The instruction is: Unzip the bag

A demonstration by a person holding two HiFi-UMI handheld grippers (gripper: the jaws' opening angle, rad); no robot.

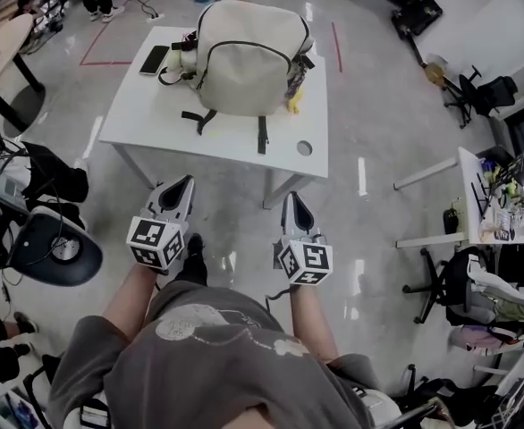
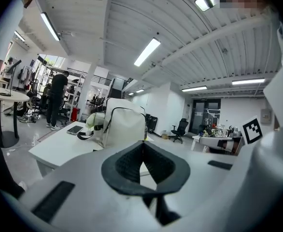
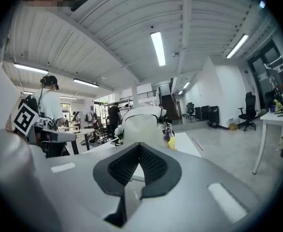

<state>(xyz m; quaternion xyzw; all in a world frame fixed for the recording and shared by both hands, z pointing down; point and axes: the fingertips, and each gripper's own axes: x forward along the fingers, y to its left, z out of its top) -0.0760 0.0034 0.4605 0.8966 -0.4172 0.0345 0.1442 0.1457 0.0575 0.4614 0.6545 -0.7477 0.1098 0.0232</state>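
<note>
Waiting short of the approach, zip (image 1: 209,47) judged untouched | left claw (image 1: 184,184) and right claw (image 1: 294,200) both closed, empty, short of the surface (image 1: 226,141) | bag (image 1: 244,56) upright at 12 o'clock on its far half, phone (image 1: 154,59) at its 9 | next: reach in, find the zip's pull | open office, chair (image 1: 432,280), grey floor (image 1: 369,150)

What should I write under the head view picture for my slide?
Left gripper and right gripper, both shut, face the cream backpack on a white table.
</note>
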